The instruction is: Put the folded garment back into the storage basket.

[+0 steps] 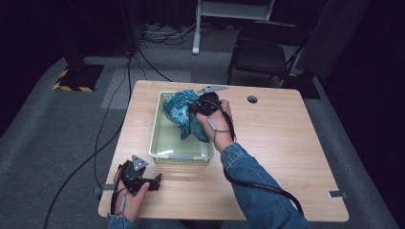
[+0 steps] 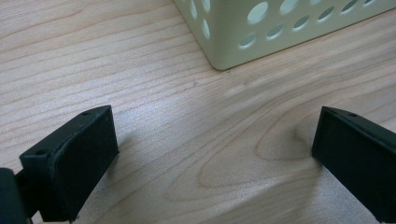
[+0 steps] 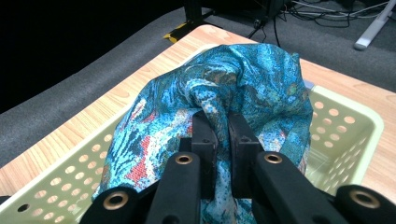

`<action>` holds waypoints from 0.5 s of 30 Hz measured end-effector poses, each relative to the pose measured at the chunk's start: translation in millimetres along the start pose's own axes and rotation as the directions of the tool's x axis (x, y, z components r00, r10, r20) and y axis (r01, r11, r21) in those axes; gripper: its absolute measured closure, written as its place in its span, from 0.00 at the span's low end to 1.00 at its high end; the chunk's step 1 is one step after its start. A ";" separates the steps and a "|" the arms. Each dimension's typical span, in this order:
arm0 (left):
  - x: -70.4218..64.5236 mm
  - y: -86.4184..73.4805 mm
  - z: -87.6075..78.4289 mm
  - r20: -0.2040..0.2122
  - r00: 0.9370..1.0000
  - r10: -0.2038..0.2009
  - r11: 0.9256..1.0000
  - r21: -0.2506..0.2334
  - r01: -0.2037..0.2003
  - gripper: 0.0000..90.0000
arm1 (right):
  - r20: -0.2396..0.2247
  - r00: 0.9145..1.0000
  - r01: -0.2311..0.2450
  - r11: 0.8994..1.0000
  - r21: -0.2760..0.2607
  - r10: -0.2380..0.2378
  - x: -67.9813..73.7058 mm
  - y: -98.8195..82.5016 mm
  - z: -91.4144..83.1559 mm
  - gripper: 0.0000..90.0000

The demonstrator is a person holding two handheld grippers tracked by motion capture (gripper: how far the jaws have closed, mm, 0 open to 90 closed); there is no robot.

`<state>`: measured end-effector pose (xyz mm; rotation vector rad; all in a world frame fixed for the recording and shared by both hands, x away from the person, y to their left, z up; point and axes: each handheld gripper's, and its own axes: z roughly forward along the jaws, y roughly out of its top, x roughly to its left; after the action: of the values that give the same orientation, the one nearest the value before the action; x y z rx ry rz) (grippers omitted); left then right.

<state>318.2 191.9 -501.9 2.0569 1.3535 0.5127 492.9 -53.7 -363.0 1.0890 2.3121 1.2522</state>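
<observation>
The cloth is bunched right at the tip of the right gripper, hung over the basket below it, while the left gripper is parked on the table just off the basket's near corner.

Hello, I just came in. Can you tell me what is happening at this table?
A person works with a gripper in each hand. The right gripper has its fingers shut on a blue patterned cloth, holding it over the pale green basket. The left gripper is open and rests on the wooden table near the basket's corner.
</observation>
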 end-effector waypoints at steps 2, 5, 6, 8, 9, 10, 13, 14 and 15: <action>0.0 0.0 0.0 0.000 1.000 0.000 1.000 0.000 0.000 0.00 | 0.000 1.000 -0.003 1.000 0.004 0.003 0.0 -1.5 2.1 0.93; -0.1 0.0 0.0 0.000 1.000 -0.001 1.000 0.000 0.001 0.00 | -0.002 1.000 -0.009 1.000 0.008 0.009 0.0 -4.1 4.8 0.93; 0.1 0.1 0.0 0.001 1.000 0.001 1.000 0.000 -0.001 0.00 | -0.003 1.000 -0.012 1.000 0.010 0.012 0.0 -4.8 5.5 0.93; 0.1 0.1 0.1 0.001 1.000 0.001 1.000 0.000 -0.001 0.00 | -0.005 1.000 -0.015 1.000 0.011 0.015 -0.3 -6.3 6.8 0.93; 0.1 0.1 0.1 0.001 1.000 0.001 1.000 0.000 -0.001 0.00 | -0.005 1.000 -0.016 1.000 0.012 0.016 -0.3 -7.1 7.7 0.93; 0.1 0.1 0.1 0.001 1.000 0.000 1.000 0.000 0.000 0.00 | -0.005 1.000 -0.018 1.000 0.015 0.018 -0.1 -8.0 8.5 0.93; 0.1 0.1 0.1 0.001 1.000 0.001 1.000 0.000 -0.001 0.00 | -0.008 1.000 -0.024 0.999 0.023 0.024 0.4 -10.3 10.9 0.93; 0.1 0.1 0.1 0.001 1.000 0.000 1.000 0.000 0.000 0.00 | -0.008 1.000 -0.024 0.999 0.024 0.024 0.6 -10.9 11.7 0.93; 0.1 0.1 0.1 0.001 1.000 0.000 1.000 0.000 0.000 0.00 | -0.008 1.000 -0.024 0.999 0.024 0.024 0.6 -10.9 11.7 0.93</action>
<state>318.4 192.0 -501.9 2.0572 1.3524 0.5119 493.9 -50.1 -378.6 1.1241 2.3327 1.2437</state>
